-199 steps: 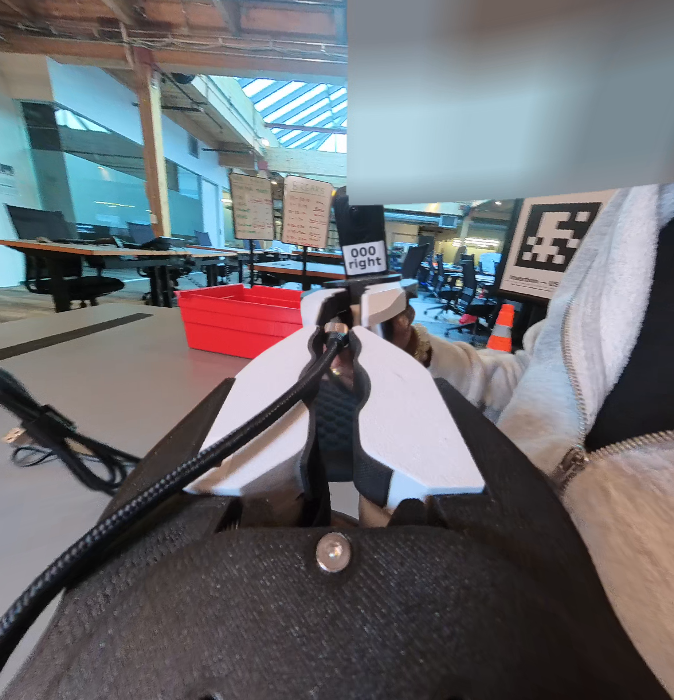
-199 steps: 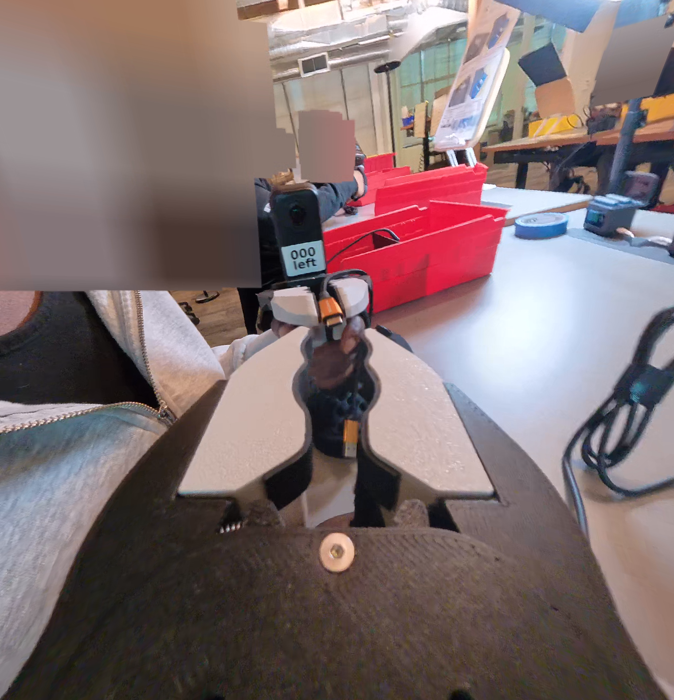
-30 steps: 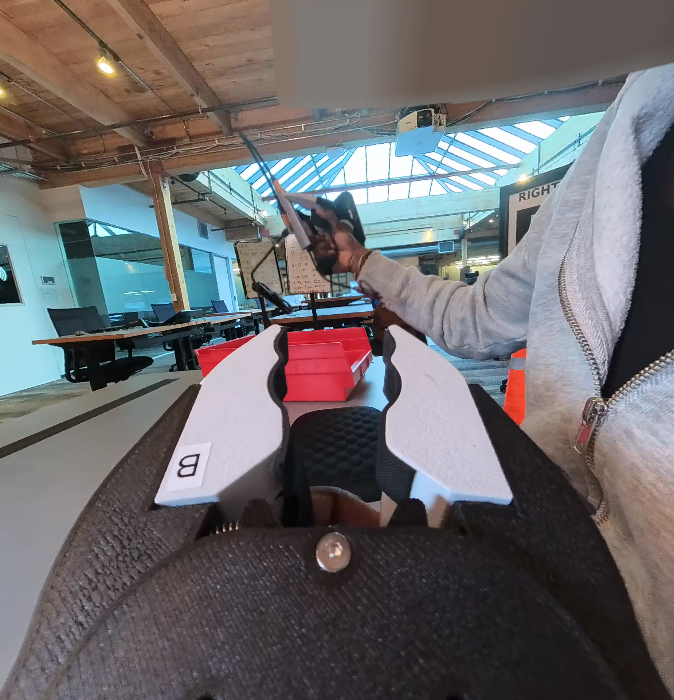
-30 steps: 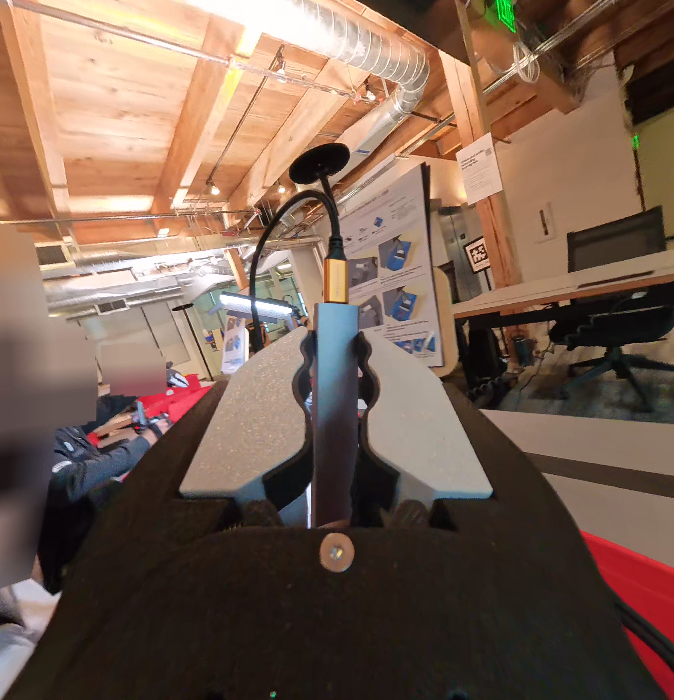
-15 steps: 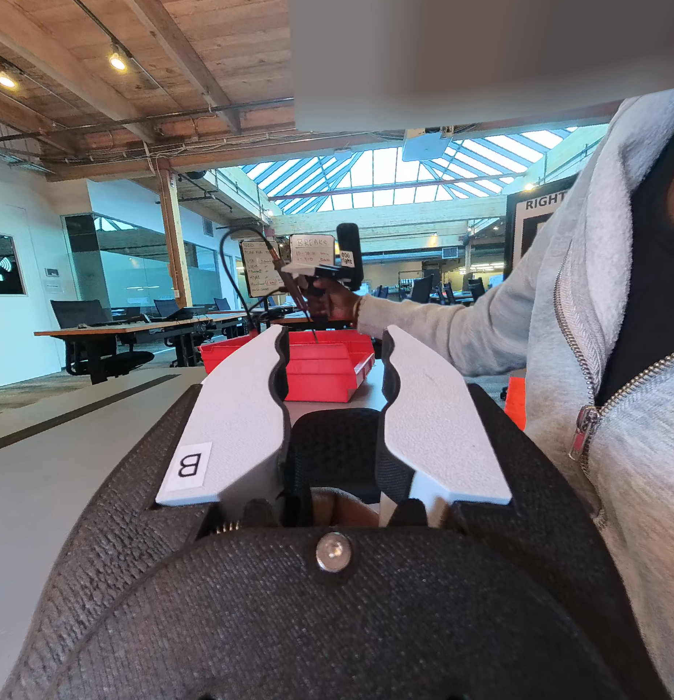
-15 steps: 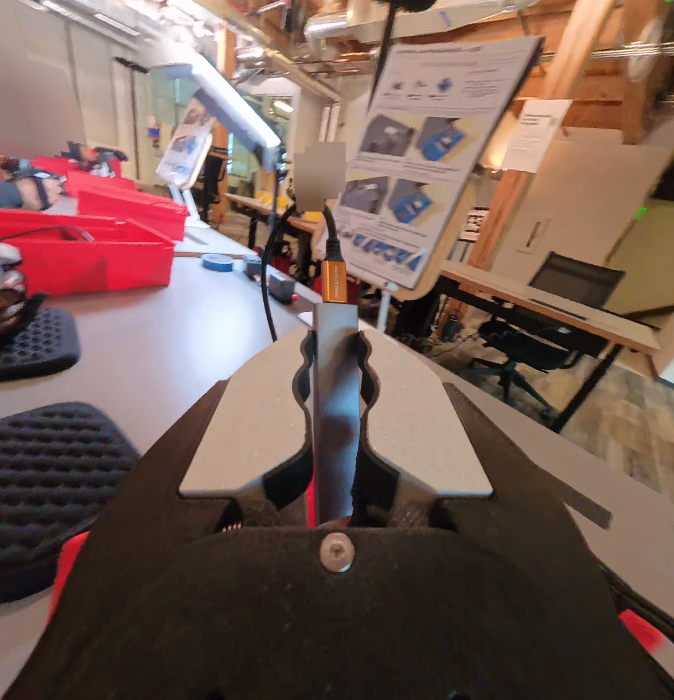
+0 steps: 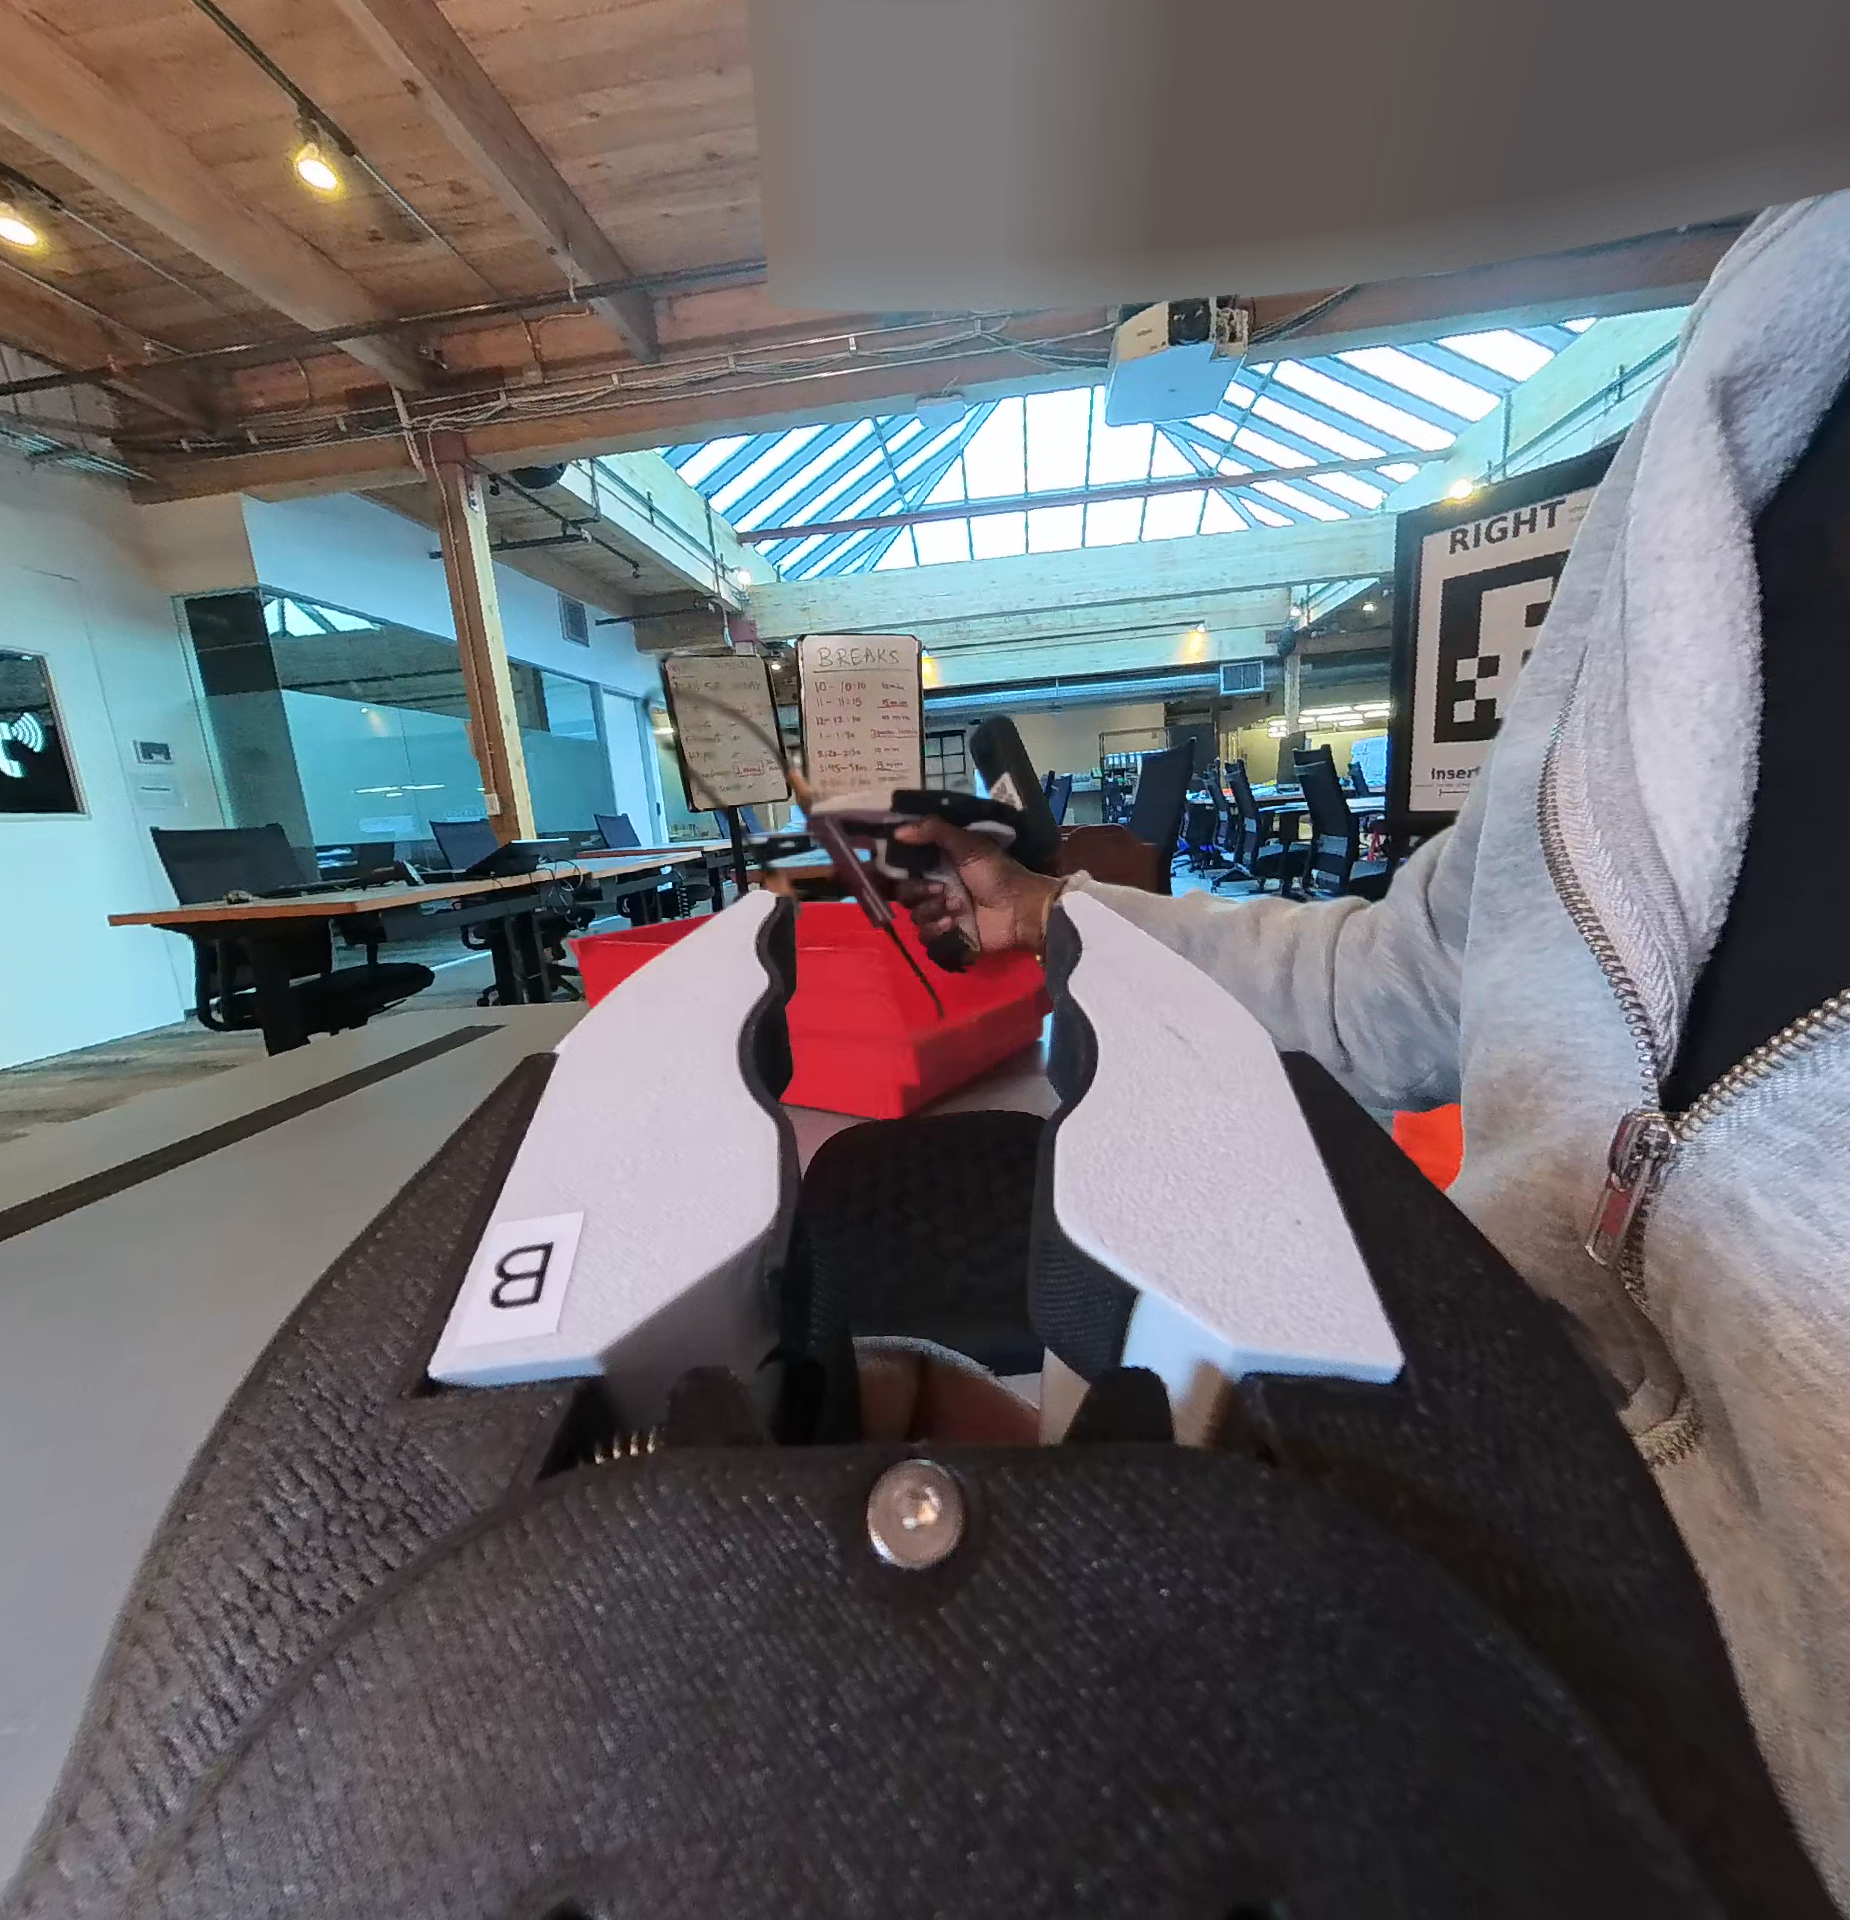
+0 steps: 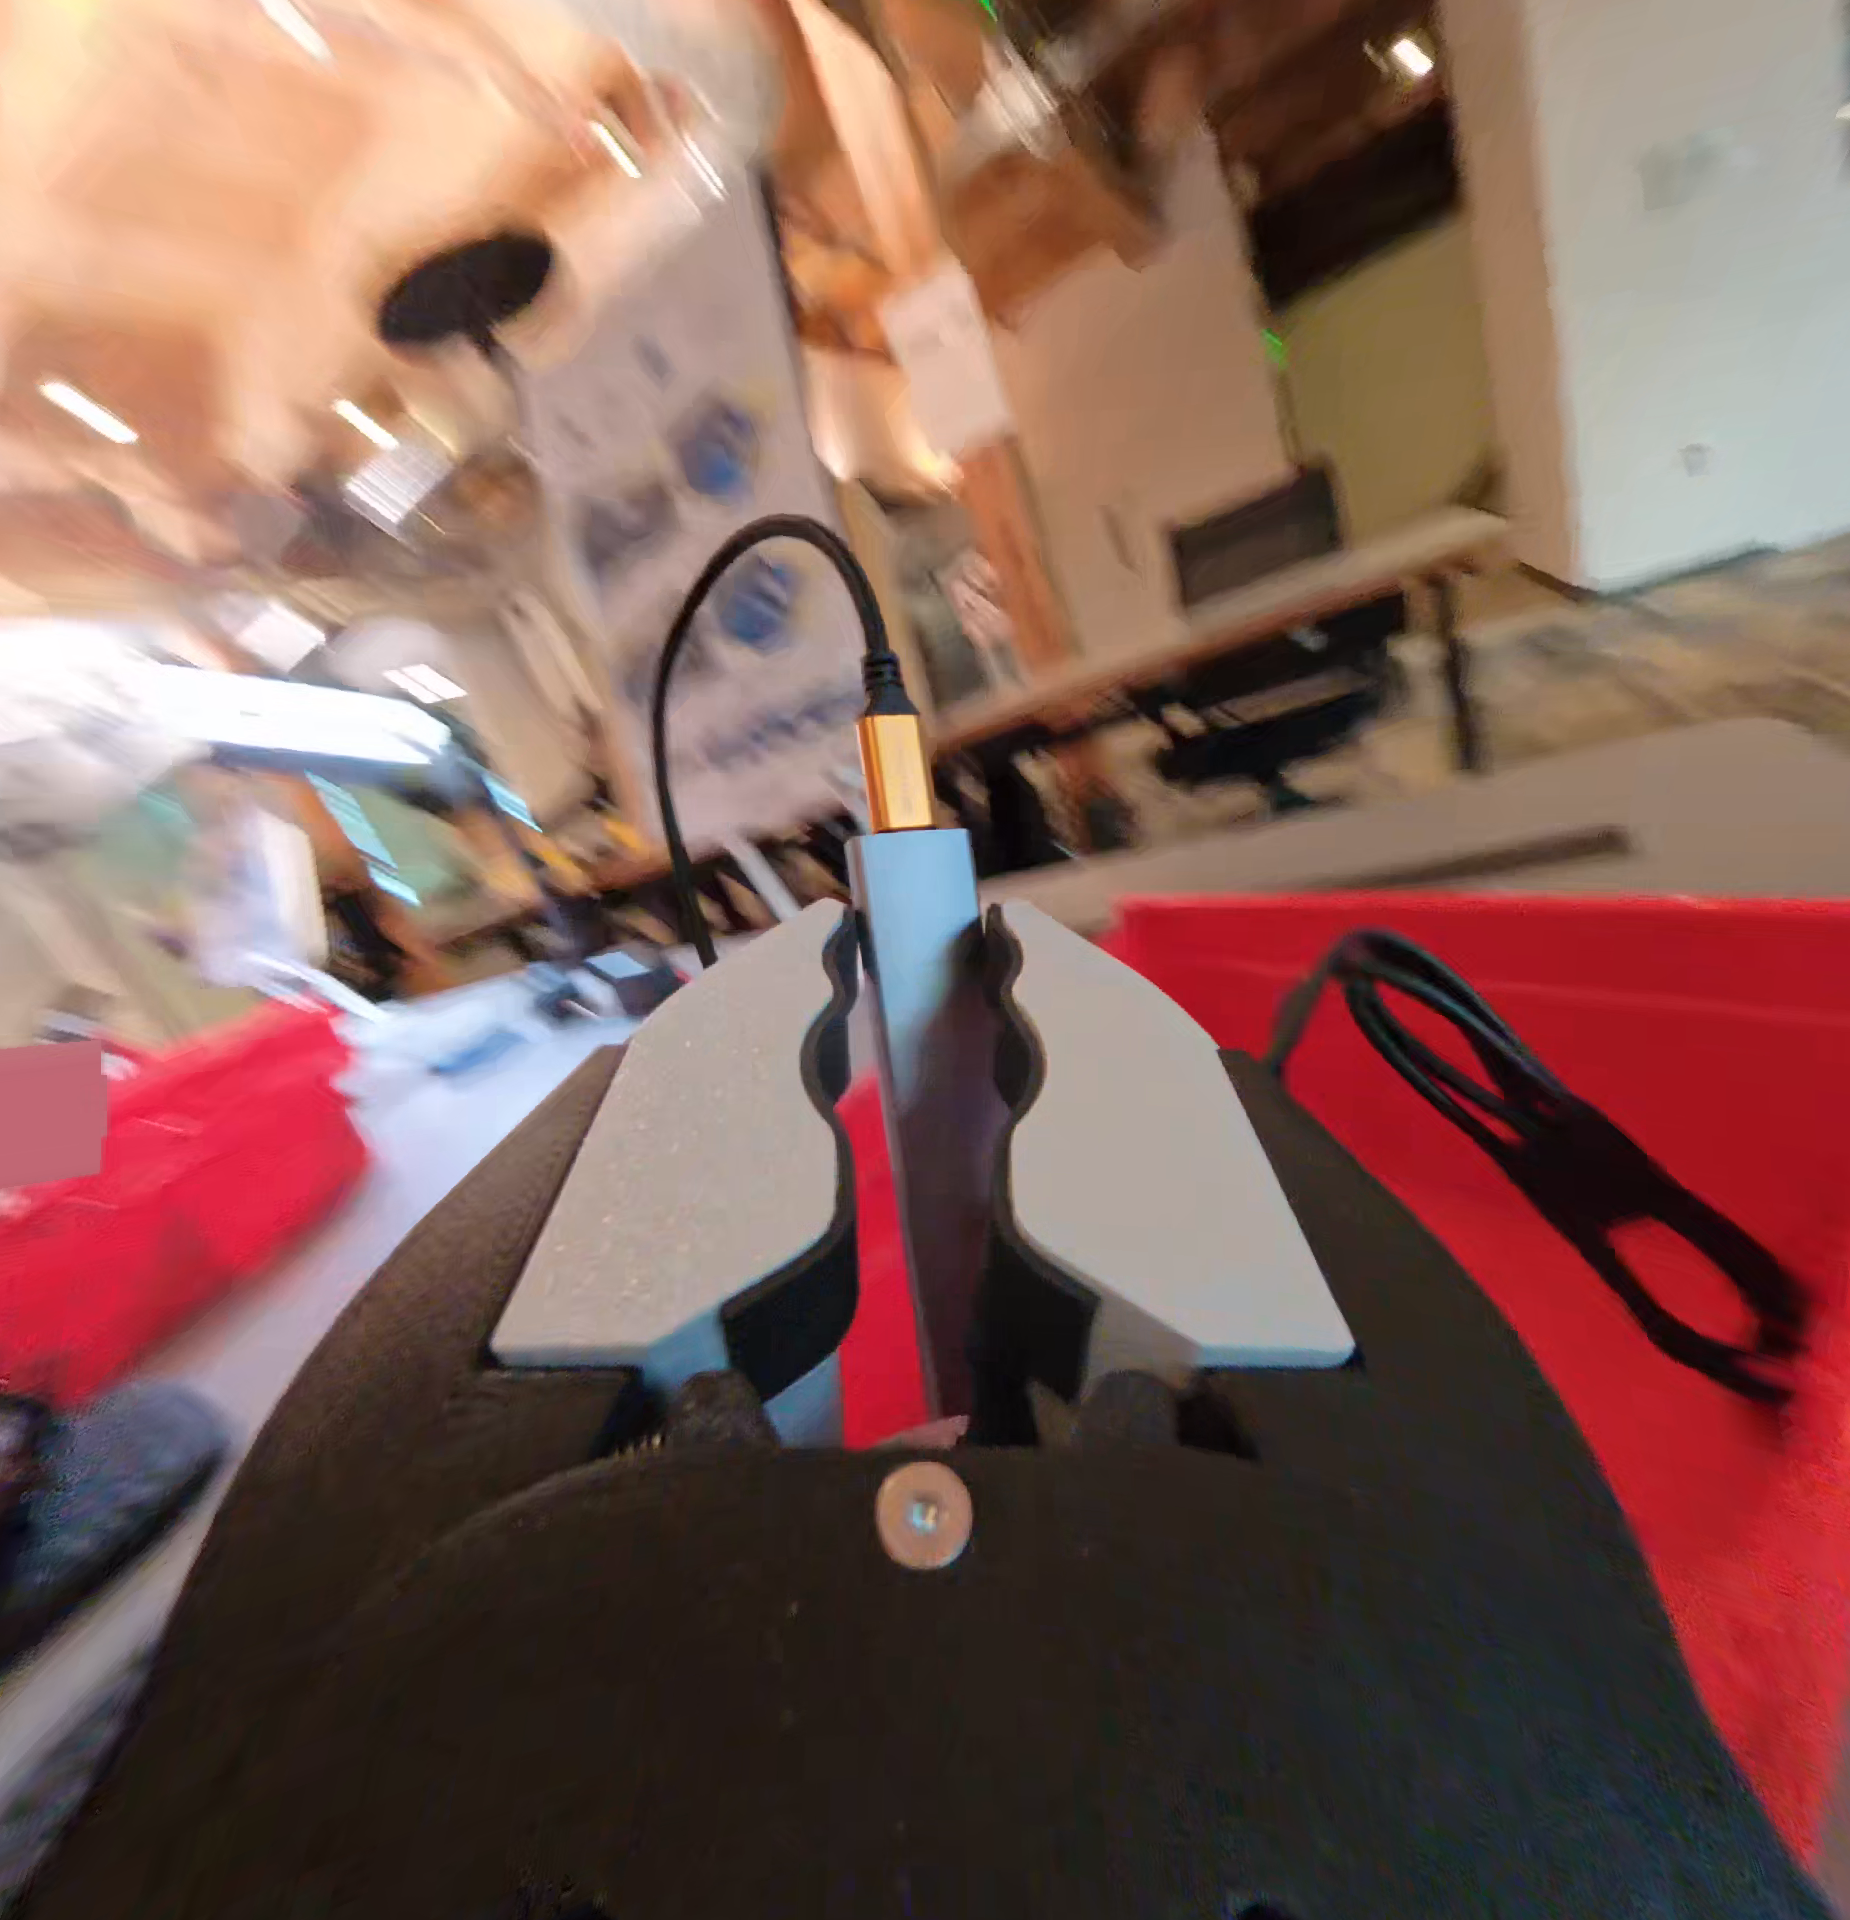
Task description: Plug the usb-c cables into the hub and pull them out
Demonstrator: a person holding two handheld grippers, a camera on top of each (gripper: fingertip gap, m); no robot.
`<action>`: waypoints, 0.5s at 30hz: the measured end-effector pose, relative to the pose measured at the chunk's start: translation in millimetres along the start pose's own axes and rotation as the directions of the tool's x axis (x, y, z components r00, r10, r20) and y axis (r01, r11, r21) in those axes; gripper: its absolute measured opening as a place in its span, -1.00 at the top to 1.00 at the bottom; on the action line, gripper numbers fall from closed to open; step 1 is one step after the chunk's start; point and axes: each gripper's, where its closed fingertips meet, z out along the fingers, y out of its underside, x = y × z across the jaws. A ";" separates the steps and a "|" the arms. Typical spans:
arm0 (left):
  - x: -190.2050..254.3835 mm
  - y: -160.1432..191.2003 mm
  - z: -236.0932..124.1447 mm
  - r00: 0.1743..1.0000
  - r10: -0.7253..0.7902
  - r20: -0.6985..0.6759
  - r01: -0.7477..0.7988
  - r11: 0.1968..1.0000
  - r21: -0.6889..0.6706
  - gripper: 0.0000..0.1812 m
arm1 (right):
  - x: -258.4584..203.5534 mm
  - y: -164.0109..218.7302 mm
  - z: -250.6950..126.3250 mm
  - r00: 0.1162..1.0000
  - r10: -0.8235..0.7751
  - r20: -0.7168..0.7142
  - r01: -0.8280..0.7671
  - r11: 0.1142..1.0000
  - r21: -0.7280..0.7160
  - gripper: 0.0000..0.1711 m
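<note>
The left gripper [image 7: 916, 977], with pale grey fingers on a black textured body, is seen spread apart and empty, held low and near above the pale grey surface [image 7: 173, 1278], apparently kept ready to take a plug. Beyond its fingers a red plastic bin [image 7: 879, 1039] is set on the surface, and over it the right gripper [image 7: 905, 831] is seen farther off, carried in a hand [image 7: 978, 899] with a grey sleeve. In the right wrist view, which is blurred by motion, the right gripper [image 8: 921, 920] is clamped on a slim grey metal hub [image 8: 916, 935], held on edge so that its far end is left free. Into that end a black usb-c cable with a gold-coloured plug [image 8: 897, 769] is seated, its cord arched over to the left. Further right, a bundled black cable [image 8: 1544, 1132] is seen lying in the red bin. The plugged cable is judged to be awaiting pulling out.
</note>
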 end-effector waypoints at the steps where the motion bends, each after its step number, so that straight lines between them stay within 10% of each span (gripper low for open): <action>1: -0.2 0.0 0.0 1.000 -0.001 0.001 0.001 1.000 0.000 0.48 | 12.7 13.9 0.8 0.990 -0.076 -0.117 0.064 0.993 -0.102 0.73; 6: -0.5 0.3 0.1 1.000 -0.003 0.002 0.003 1.000 -0.001 0.48 | 50.4 57.2 -9.6 0.834 -0.341 -0.434 0.150 0.897 -0.416 0.71; 15: 1.5 0.6 0.2 1.000 0.014 -0.002 -0.014 1.000 -0.006 0.48 | 99.6 130.4 -10.2 0.684 -0.594 -0.423 -0.006 0.575 -0.818 0.70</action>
